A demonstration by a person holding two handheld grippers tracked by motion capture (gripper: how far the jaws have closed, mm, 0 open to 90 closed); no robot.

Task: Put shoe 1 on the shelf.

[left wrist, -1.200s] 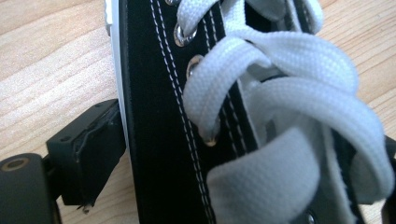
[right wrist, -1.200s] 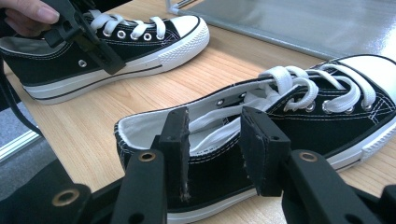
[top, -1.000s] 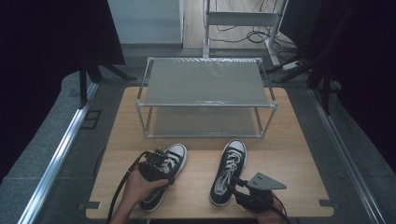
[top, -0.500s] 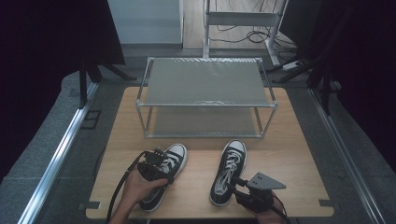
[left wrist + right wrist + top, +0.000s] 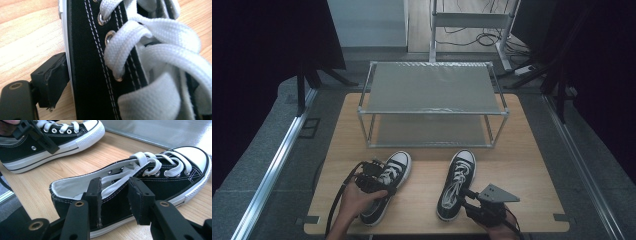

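Two black canvas shoes with white laces lie side by side on the wooden table, toes toward the rack. My left gripper (image 5: 378, 176) sits on the left shoe (image 5: 388, 187) at its laced side. Its jaws have just been closing on that side wall, and one pad (image 5: 53, 80) lies against the white sole edge. The other jaw is hidden by the laces. My right gripper (image 5: 114, 182) stands open just in front of the near side wall of the right shoe (image 5: 150, 182), pads apart and gripping nothing. In the high view the right gripper (image 5: 464, 193) is by the heel of that shoe (image 5: 457, 180).
A two-shelf metal rack (image 5: 432, 87) stands across the far half of the table (image 5: 522, 170), its lower shelf (image 5: 162, 132) just beyond the toes. Bare wood lies left and right of the shoes. The table's front edge runs close under both hands.
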